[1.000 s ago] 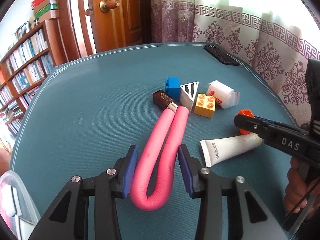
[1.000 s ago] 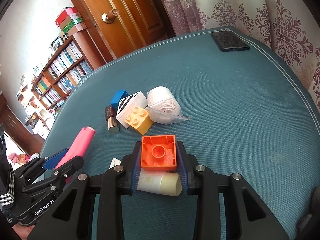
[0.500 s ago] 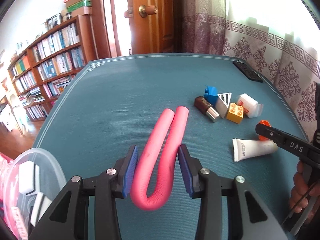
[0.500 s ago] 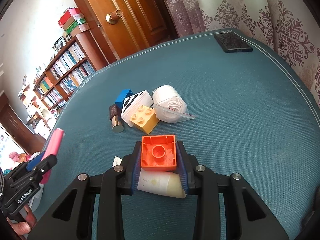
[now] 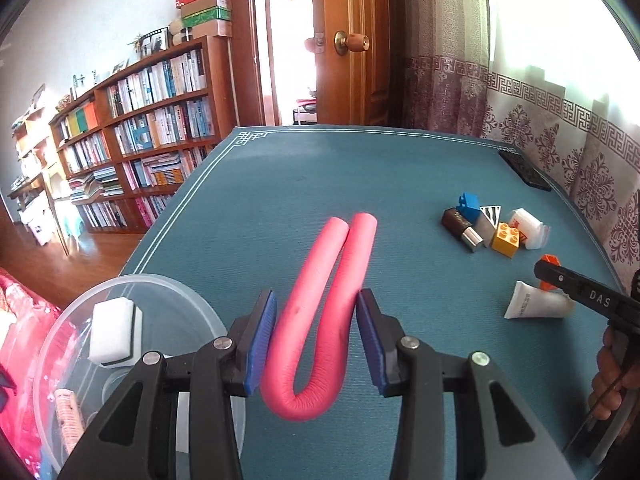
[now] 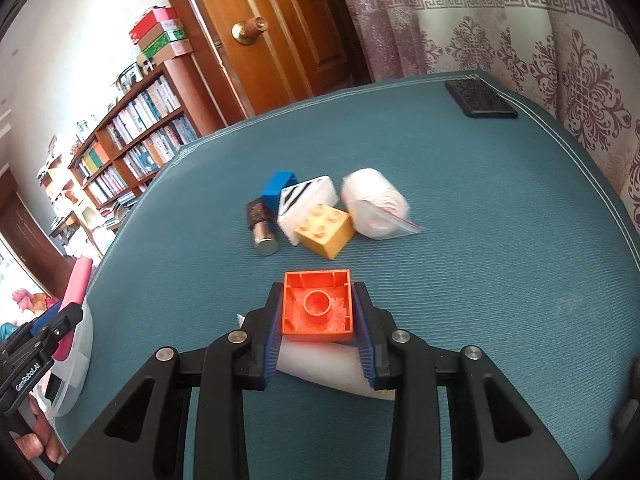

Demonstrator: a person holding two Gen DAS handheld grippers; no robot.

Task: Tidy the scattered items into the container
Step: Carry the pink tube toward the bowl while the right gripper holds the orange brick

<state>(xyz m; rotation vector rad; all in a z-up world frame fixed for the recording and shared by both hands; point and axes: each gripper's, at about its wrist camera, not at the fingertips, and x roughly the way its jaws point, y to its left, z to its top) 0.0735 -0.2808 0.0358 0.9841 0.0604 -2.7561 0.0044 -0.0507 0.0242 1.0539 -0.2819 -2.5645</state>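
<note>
My left gripper (image 5: 316, 320) is shut on a folded pink foam tube (image 5: 328, 300), held above the teal table next to a clear plastic container (image 5: 132, 304) at lower left. That container holds a white sponge (image 5: 110, 330). My right gripper (image 6: 318, 320) is shut on an orange toy brick (image 6: 318, 306), hollow side up, lifted over a white tube (image 6: 320, 372) lying on the cloth. Farther back sit a yellow brick (image 6: 326, 232), a blue brick (image 6: 278, 190), a striped white block (image 6: 306, 200), a brown lipstick (image 6: 260, 224) and a bagged white roll (image 6: 376, 208).
A black phone (image 6: 478, 98) lies near the table's far right corner. Curtains hang behind the table (image 5: 300, 184), and a wooden door and bookshelves (image 5: 132, 140) stand to the left. A hand (image 5: 612, 384) holds the right gripper's handle.
The left gripper carried the pink tube leftward, bringing the clear container into view beside it. The right gripper stayed shut on the orange brick, raised slightly over the white tube.
</note>
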